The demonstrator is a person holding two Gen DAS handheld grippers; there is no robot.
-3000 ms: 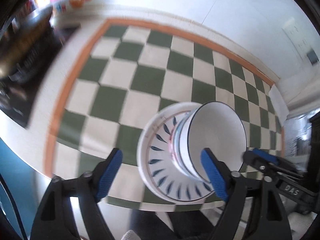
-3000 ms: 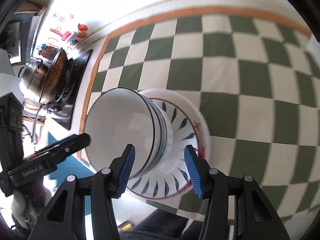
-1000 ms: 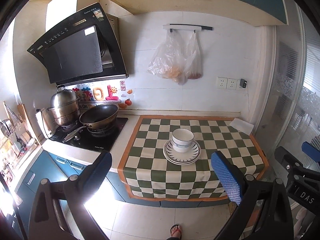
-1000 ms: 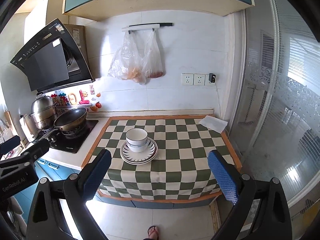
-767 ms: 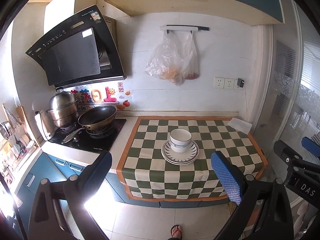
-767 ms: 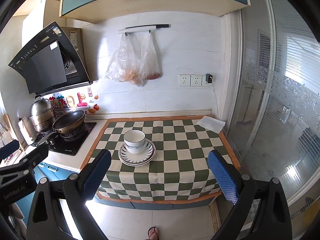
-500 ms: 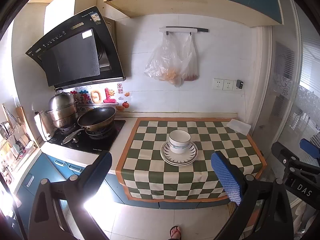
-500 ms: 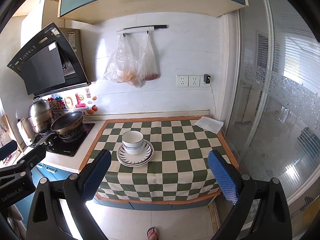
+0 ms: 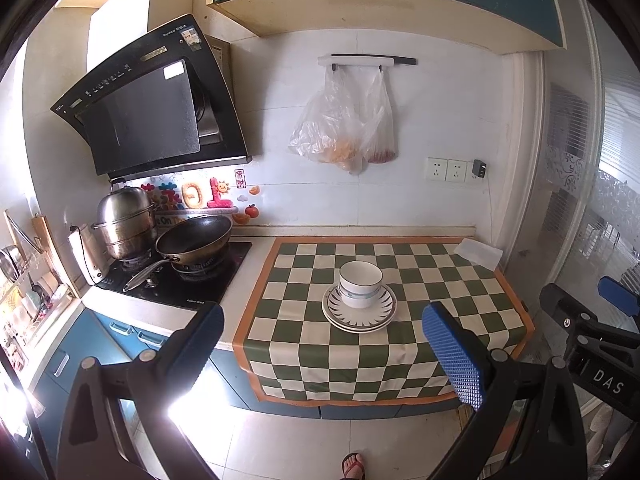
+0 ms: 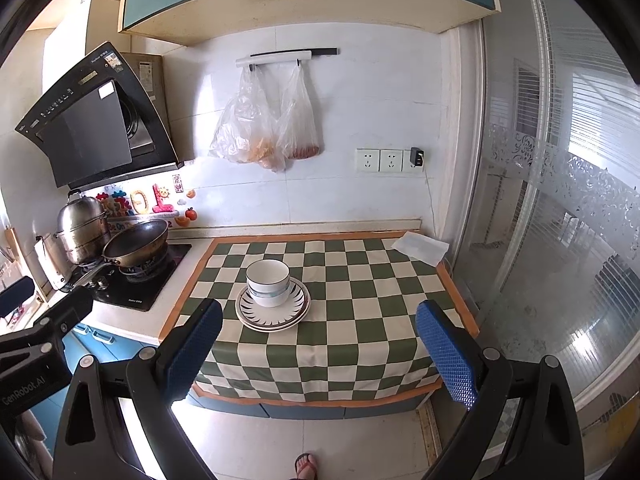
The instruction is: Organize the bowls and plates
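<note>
From the left wrist, the left tool (image 9: 320, 344) hangs released and empty, its blue pads spread wide and well back from the bench (image 9: 256, 260), where stacked white bowls (image 9: 360, 283) sit upright on a stack of patterned plates (image 9: 359, 312) on the green checked cloth (image 9: 440, 292), right of a wok (image 9: 194, 240). From the right wrist, the right tool (image 10: 320, 344) is likewise spread apart and empty, with the bowls (image 10: 268, 282) on the plates (image 10: 273, 308) left of centre on the cloth (image 10: 360, 300), and a folded white cloth (image 10: 420, 247) at the bench's far right corner.

You have white bowls (image 9: 360, 283) with a blue band nested upright, stacked on the dart-patterned plates (image 9: 359, 313), just left of the checked cloth's (image 9: 440, 280) centre.
</note>
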